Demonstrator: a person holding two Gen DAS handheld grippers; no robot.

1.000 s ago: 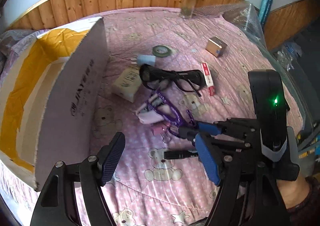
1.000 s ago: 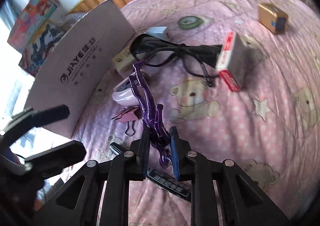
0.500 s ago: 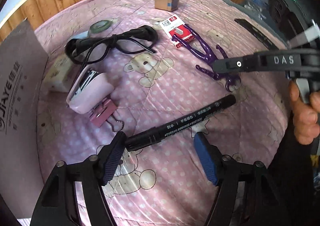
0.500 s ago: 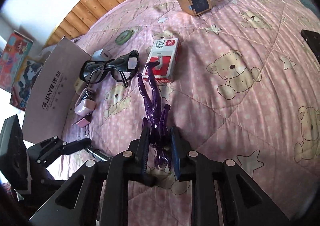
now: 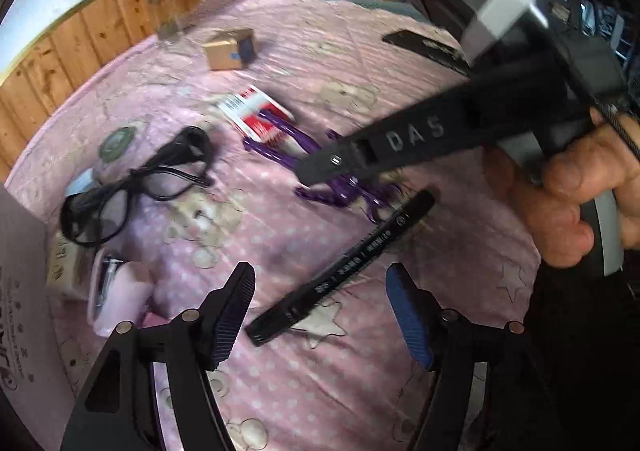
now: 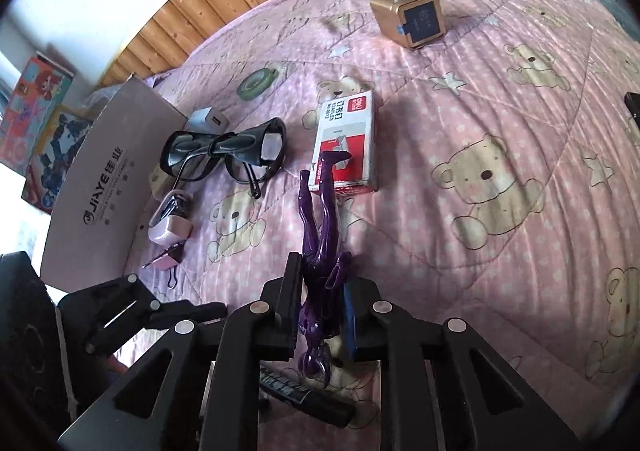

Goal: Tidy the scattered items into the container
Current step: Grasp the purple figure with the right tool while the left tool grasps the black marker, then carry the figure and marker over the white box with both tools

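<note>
Purple figurine [image 6: 320, 251] clamped in right tongs [image 6: 322, 311], left tongs [image 5: 320, 303] agape (empty), one black marker [image 5: 344, 267]

glasses [image 6: 228, 155] crowd box flap [image 6: 100, 179].

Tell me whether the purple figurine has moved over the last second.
Yes. The right gripper has carried the purple figurine away from the cardboard box and pink stapler, across the pink quilt, so its feet now overlap the staples box.
</note>
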